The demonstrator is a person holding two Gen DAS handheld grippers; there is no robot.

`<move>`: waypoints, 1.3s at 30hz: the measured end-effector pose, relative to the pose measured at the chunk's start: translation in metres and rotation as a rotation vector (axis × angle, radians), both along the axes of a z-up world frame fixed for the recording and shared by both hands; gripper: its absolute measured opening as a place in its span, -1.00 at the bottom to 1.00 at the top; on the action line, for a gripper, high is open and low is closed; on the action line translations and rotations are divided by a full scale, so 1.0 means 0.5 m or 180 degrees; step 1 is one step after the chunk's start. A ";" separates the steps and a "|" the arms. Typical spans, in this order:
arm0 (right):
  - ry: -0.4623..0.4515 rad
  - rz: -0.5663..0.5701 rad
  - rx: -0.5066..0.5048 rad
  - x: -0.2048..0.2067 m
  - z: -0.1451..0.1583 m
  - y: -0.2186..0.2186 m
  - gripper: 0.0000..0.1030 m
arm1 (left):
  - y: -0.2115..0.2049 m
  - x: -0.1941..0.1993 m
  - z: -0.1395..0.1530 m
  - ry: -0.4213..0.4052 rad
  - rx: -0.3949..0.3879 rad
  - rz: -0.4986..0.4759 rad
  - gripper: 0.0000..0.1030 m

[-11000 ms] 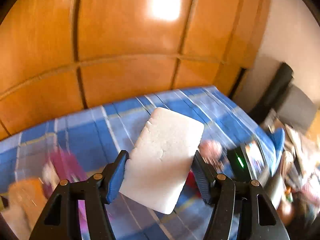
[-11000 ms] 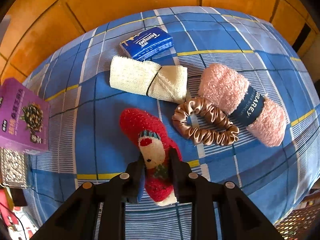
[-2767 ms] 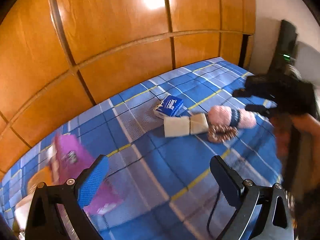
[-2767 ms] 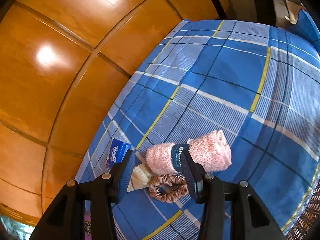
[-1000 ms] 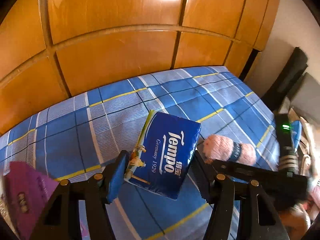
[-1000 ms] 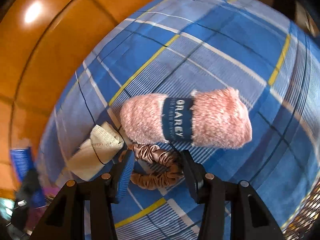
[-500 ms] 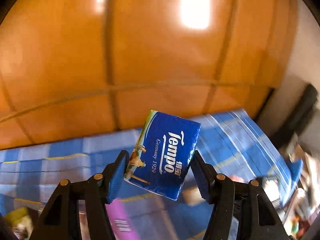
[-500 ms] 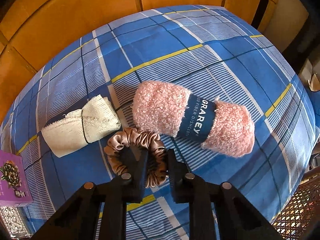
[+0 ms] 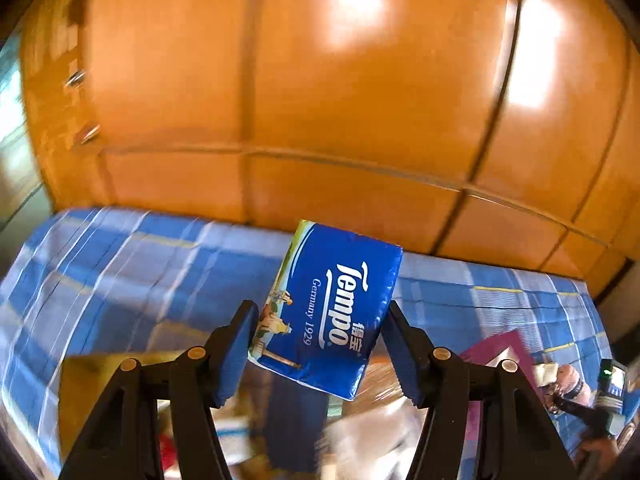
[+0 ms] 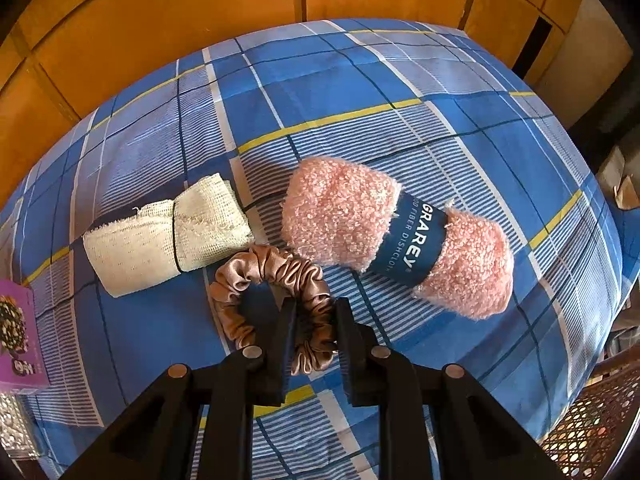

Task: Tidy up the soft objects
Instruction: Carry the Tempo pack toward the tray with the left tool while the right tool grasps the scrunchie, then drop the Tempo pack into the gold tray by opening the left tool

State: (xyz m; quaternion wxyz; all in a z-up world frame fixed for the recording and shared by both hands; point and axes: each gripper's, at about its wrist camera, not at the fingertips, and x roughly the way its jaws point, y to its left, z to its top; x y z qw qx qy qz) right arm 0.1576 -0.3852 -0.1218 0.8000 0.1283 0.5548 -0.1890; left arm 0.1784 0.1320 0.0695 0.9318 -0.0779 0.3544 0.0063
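Note:
My left gripper [image 9: 318, 344] is shut on a blue Tempo tissue pack [image 9: 332, 316], held in the air above the blue plaid bedcover [image 9: 140, 272]. Below it lies a blurred container with mixed items [image 9: 360, 432]. In the right wrist view my right gripper [image 10: 314, 332] is shut on the near side of a brown satin scrunchie [image 10: 256, 272] lying on the bedcover [image 10: 320, 92]. A pink fluffy dishcloth roll with a blue band [image 10: 396, 236] lies just right of the scrunchie. A cream mesh cloth roll [image 10: 164, 236] lies to its left.
Orange wooden wall panels [image 9: 320, 100] rise behind the bed. A purple box [image 10: 16, 332] sits at the left edge of the bedcover, also seen as a purple box [image 9: 500, 352] in the left wrist view. A brown wicker basket [image 10: 592, 420] stands at the lower right.
My left gripper swung sideways and up with the tissue pack, away from the pink roll. My right gripper closed on the scrunchie and rolled, so the objects now lie differently in its view.

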 end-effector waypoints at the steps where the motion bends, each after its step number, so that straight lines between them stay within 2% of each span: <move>1: 0.0001 0.0021 -0.0016 0.001 0.000 0.007 -0.66 | 0.036 -0.025 -0.009 -0.0004 -0.0035 0.0085 0.23; 5: 0.0011 0.0122 -0.0076 0.000 0.005 0.036 -0.72 | 0.138 -0.104 -0.049 0.0024 -0.0193 0.0361 0.23; 10: 0.0039 0.0306 -0.0205 0.001 0.003 0.068 -0.78 | 0.245 -0.215 -0.134 0.0195 -0.0359 0.0719 0.23; 15: 0.0084 0.0391 -0.0356 0.006 -0.004 0.099 -0.78 | 0.306 -0.284 -0.214 0.0373 -0.0500 0.0928 0.23; 20: 0.0086 0.0396 -0.0424 0.003 -0.011 0.106 -0.77 | 0.349 -0.308 -0.259 0.0453 -0.0628 0.1089 0.24; 24: 0.0082 0.0407 -0.0499 -0.010 0.000 0.110 -0.77 | 0.356 -0.305 -0.283 0.0504 -0.0710 0.1067 0.32; 27: 0.0085 0.0442 -0.0556 -0.013 0.002 0.118 -0.77 | 0.346 -0.311 -0.284 0.0476 -0.0651 0.1057 0.71; 28: 0.0086 0.0450 -0.0573 -0.012 0.001 0.119 -0.77 | 0.343 -0.316 -0.283 0.0453 -0.0646 0.1080 0.75; 35: 0.0092 0.0510 -0.0642 -0.009 0.003 0.129 -0.77 | 0.293 -0.356 -0.263 0.0280 -0.0331 0.1024 0.75; 39: 0.0072 0.0505 -0.0609 -0.014 0.005 0.130 -0.80 | 0.256 -0.380 -0.260 0.0211 -0.0286 0.0907 0.75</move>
